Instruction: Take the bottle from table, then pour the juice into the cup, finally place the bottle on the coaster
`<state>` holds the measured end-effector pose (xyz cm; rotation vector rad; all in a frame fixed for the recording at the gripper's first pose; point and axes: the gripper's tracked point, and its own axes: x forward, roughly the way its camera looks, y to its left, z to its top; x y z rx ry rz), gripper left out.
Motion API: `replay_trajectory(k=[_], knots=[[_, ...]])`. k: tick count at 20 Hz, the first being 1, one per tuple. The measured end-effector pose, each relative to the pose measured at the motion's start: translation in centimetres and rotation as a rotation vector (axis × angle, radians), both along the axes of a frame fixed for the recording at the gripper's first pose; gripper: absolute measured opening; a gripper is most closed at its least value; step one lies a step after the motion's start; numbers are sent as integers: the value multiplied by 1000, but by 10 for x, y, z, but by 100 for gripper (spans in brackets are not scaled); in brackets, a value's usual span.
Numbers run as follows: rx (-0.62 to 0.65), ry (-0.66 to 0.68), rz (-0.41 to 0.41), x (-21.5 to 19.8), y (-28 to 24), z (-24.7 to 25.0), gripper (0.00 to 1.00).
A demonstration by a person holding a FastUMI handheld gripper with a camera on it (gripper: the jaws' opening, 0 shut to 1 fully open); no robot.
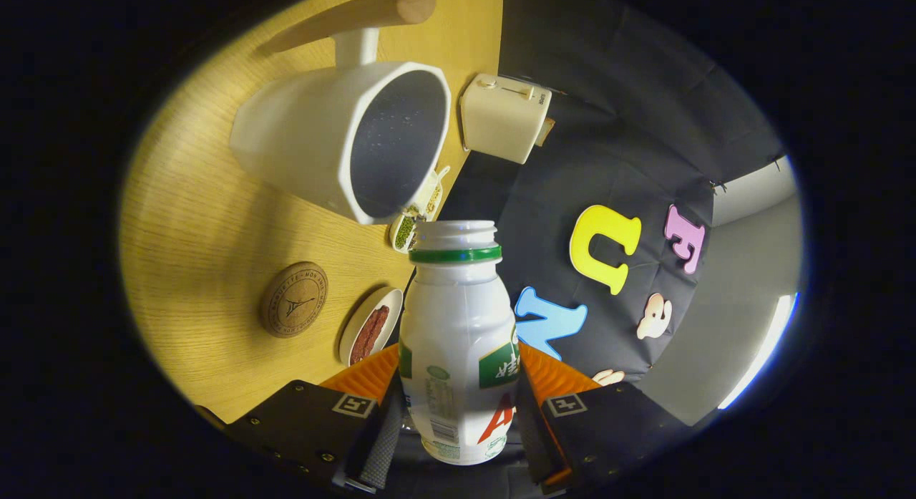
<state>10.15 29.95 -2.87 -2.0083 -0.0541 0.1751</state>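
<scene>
A white plastic bottle (pixel 458 334) with a green neck ring and no cap is held between my fingers, and my gripper (pixel 458 384) is shut on it. The view is rolled sideways, so the bottle lies tipped, its open mouth pointing toward the rim of the white cup (pixel 343 137). That cup, a large pot with a wooden handle, stands on the wooden table (pixel 207 227) just beyond the bottle's mouth, its dark inside showing. The round cork coaster (pixel 294 299) lies on the table beside the fingers, apart from the cup.
A small oval dish with red-brown food (pixel 369 334) lies between the coaster and the bottle. A dish of green beans (pixel 406 230) sits under the cup's rim. A cream toaster (pixel 505 117) stands at the table's far edge by the black cloth wall.
</scene>
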Motion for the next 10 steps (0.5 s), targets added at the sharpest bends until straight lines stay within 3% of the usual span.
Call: replay_trajectory(k=[10], knots=[[-25, -8, 5, 2, 2, -1, 71]])
